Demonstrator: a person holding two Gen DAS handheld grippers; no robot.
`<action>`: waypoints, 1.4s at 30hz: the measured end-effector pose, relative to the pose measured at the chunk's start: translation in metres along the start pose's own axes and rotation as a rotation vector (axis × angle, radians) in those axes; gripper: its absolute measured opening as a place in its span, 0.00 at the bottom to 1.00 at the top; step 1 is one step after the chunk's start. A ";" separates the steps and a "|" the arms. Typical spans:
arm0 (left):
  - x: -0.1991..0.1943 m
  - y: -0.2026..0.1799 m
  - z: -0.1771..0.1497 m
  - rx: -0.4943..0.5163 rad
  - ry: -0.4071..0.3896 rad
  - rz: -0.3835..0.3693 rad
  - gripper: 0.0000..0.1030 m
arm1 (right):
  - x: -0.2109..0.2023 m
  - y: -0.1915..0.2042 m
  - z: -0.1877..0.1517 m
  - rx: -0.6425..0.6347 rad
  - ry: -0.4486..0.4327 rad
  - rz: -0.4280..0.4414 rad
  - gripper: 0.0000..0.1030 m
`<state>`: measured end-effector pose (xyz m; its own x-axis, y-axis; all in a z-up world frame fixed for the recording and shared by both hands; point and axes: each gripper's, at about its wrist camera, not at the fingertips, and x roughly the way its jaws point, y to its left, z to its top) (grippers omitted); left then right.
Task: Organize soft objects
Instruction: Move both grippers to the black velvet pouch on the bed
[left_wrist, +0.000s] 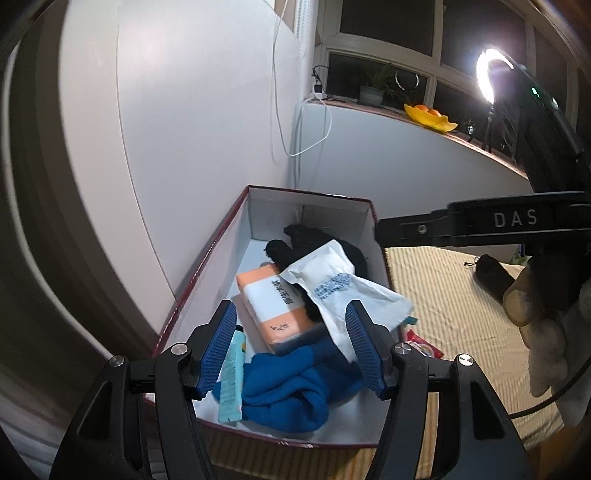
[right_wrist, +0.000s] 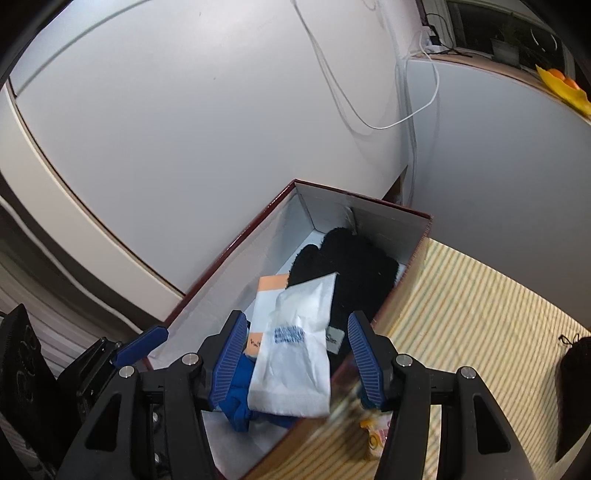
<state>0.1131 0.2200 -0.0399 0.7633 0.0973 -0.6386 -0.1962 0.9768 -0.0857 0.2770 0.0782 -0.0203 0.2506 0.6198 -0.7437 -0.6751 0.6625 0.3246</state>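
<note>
An open cardboard box (left_wrist: 207, 266) (right_wrist: 236, 243) with a dark red rim stands on a striped bed against the wall. Inside lie a black fuzzy item (left_wrist: 291, 247) (right_wrist: 354, 266), an orange-and-white tissue pack (left_wrist: 273, 302) (right_wrist: 267, 295), a white plastic pouch (left_wrist: 343, 291) (right_wrist: 295, 354) draped over the right rim, a blue cloth (left_wrist: 291, 387) (right_wrist: 236, 391) and a light blue packet (left_wrist: 232, 376). My left gripper (left_wrist: 291, 347) is open and empty above the box's near end. My right gripper (right_wrist: 295, 358) is open above the pouch; its body shows at right in the left wrist view (left_wrist: 480, 225).
A black drawstring bag (left_wrist: 491, 273) (right_wrist: 572, 369) lies on the striped cover (left_wrist: 458, 317) to the right. Small snack packets (left_wrist: 421, 343) (right_wrist: 376, 435) lie beside the box. A windowsill holds a yellow fruit bowl (left_wrist: 428, 116), a plant and a ring light (left_wrist: 491, 74). White cables hang on the wall.
</note>
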 end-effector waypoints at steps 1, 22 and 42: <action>-0.004 -0.002 -0.002 -0.001 -0.005 -0.010 0.59 | -0.004 -0.003 -0.003 0.001 -0.004 0.002 0.52; -0.037 -0.091 -0.033 0.073 -0.009 -0.203 0.59 | -0.121 -0.165 -0.106 0.233 -0.105 -0.084 0.52; 0.058 -0.258 -0.029 0.094 0.168 -0.454 0.59 | -0.169 -0.333 -0.153 0.420 -0.127 -0.180 0.52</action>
<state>0.1905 -0.0322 -0.0768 0.6477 -0.3670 -0.6677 0.1955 0.9270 -0.3200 0.3533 -0.3121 -0.0921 0.4384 0.5084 -0.7412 -0.2807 0.8608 0.4244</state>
